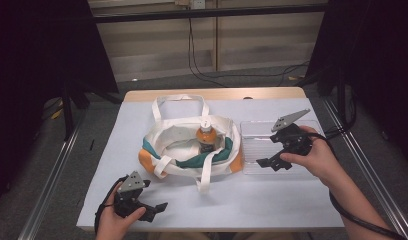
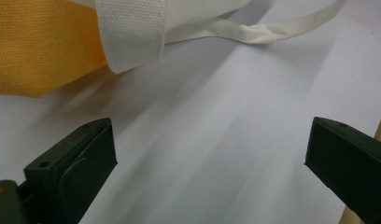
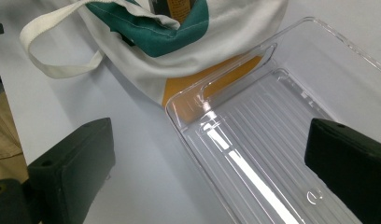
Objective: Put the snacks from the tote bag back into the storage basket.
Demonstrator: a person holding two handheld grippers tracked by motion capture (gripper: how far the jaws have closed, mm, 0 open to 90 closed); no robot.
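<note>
A white canvas tote bag point(image 1: 187, 145) with orange corners and a green band lies open in the middle of the table. An orange drink bottle point(image 1: 206, 136) with a white cap stands inside it. A clear ribbed plastic tray point(image 1: 252, 131) sits just right of the bag, touching it. My right gripper point(image 1: 267, 152) hovers over the tray's near left part, open and holding nothing. In the right gripper view the tray point(image 3: 272, 154) lies between the jaws, with the bag point(image 3: 216, 42) beyond. My left gripper point(image 1: 154, 196) rests near the front left edge, open and holding nothing, pointing at the bag's orange corner point(image 2: 34, 46).
The bag's two long handles trail out, one toward the far edge point(image 1: 179, 100) and one toward the front point(image 1: 206, 175). The table point(image 1: 272, 200) has a pale cover and a wooden far edge. Metal rails run along both sides on the floor.
</note>
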